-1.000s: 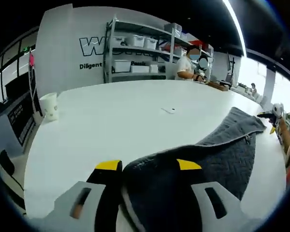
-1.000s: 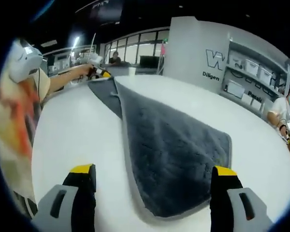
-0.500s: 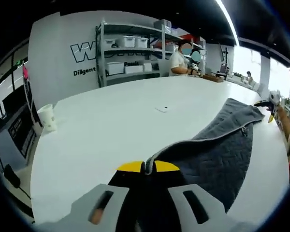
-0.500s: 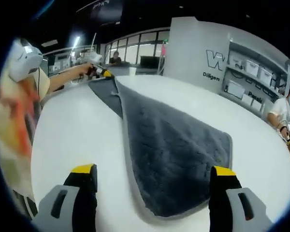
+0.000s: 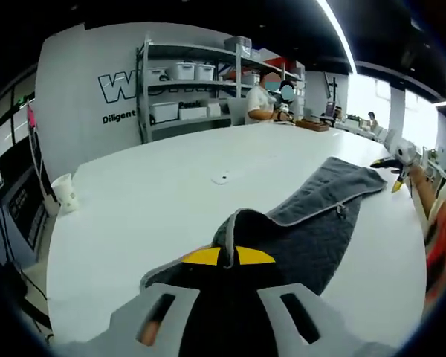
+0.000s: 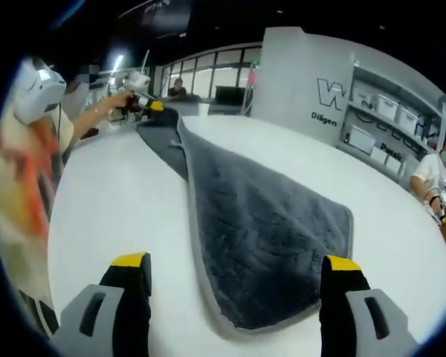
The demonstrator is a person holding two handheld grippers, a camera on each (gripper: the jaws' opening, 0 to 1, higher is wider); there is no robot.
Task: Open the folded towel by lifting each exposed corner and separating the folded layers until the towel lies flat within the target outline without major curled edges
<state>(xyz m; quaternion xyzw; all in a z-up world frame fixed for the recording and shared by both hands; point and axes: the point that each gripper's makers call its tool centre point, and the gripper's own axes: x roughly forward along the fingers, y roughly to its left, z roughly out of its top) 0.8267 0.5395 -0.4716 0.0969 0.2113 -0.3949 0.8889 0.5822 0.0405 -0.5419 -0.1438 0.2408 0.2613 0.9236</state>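
Grey plush towel [image 5: 312, 223] runs from the left gripper [image 5: 228, 256] out toward two o'clock across the white table [image 5: 156, 193] in the left gripper view; the yellow-tipped jaws are pressed together on a corner of it, which peaks up in a small hump at the tips. A second ago those jaws stood apart around the cloth, half a second ago they had closed, and now the pinched corner is raised. A paper cup [image 5: 64, 192] stands at nine o'clock, and a person at the shelves at twelve. In the right gripper view, the towel [image 6: 260, 223] lies flat between the wide-apart jaws of the right gripper [image 6: 238, 262], which holds nothing, unchanged from before; the left gripper [image 6: 143, 103] shows at eleven o'clock. The corner-lifting step looks under way; next the left should probably carry its corner outward to peel the layer open.
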